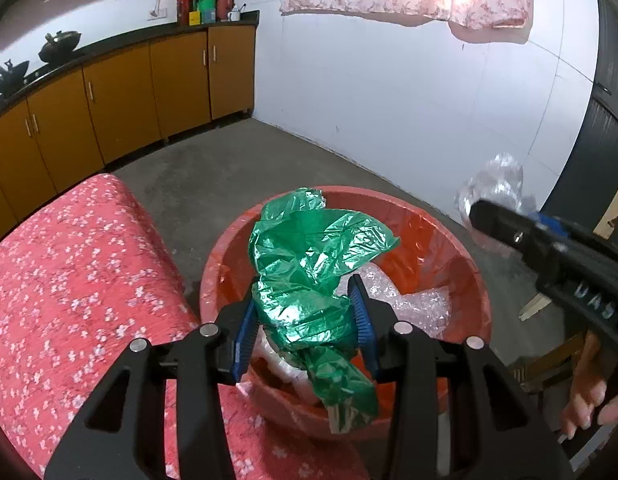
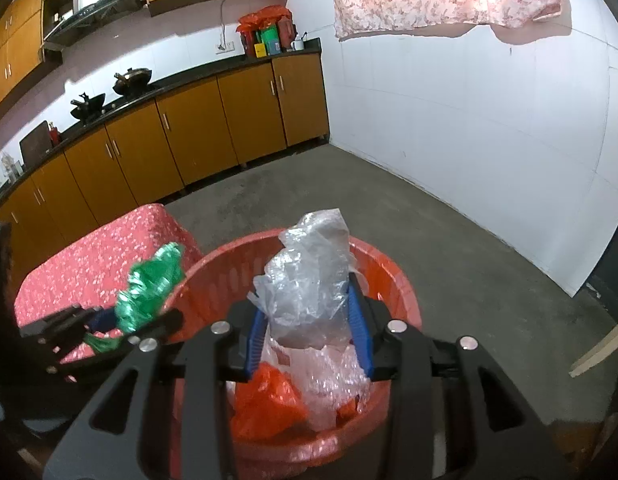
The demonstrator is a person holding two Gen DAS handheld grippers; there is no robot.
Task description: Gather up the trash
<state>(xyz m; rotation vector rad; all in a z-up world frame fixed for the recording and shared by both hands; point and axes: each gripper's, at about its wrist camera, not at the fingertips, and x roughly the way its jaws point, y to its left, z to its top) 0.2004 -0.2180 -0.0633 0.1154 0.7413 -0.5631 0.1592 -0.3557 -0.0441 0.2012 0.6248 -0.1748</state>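
A red basin (image 1: 461, 276) stands on the grey floor (image 1: 213, 176), just beside the edge of a red flowered bed (image 1: 69, 272), and already contains clear wrap and an orange bag (image 2: 265, 404). The left tool (image 1: 305, 316) is clamped on a crumpled green plastic bag (image 1: 309, 264), held over the near side of the basin. The right tool (image 2: 309, 320) is clamped on a bundle of clear plastic wrap (image 2: 309, 280), also held above the basin.
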